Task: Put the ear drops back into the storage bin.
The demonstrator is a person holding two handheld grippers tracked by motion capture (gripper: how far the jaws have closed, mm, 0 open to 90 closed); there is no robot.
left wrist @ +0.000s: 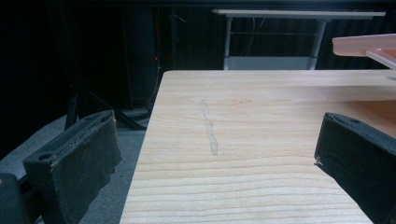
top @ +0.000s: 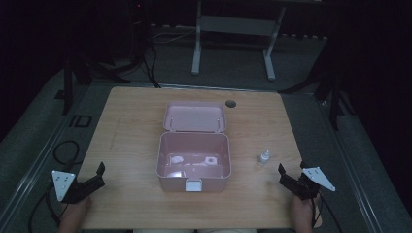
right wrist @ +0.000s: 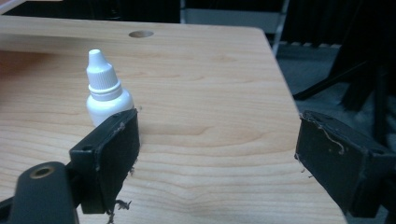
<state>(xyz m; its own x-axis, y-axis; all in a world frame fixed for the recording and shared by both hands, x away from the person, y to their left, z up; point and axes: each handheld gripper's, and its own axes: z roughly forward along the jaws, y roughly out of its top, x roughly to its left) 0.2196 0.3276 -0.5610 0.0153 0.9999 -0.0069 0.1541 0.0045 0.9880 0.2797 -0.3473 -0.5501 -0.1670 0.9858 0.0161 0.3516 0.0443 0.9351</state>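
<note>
A pink box (top: 193,162) stands open in the middle of the wooden table (top: 131,136), its lid (top: 194,117) folded back; several small white items lie inside. A small white dropper bottle (top: 264,158) stands upright to the box's right, and in the right gripper view the bottle (right wrist: 106,91) rises just beyond the left jaw. My right gripper (top: 287,178) hovers open near the table's right front edge, nothing between its jaws (right wrist: 217,149). My left gripper (top: 94,178) is open at the table's left front corner, with bare wood between its jaws (left wrist: 215,154).
A round cable hole (top: 230,103) sits at the table's far edge. The box's lid edge (left wrist: 364,46) juts in at the top right of the left gripper view. Cables (top: 65,150) lie on the floor to the left; a metal stand (top: 233,34) is behind the table.
</note>
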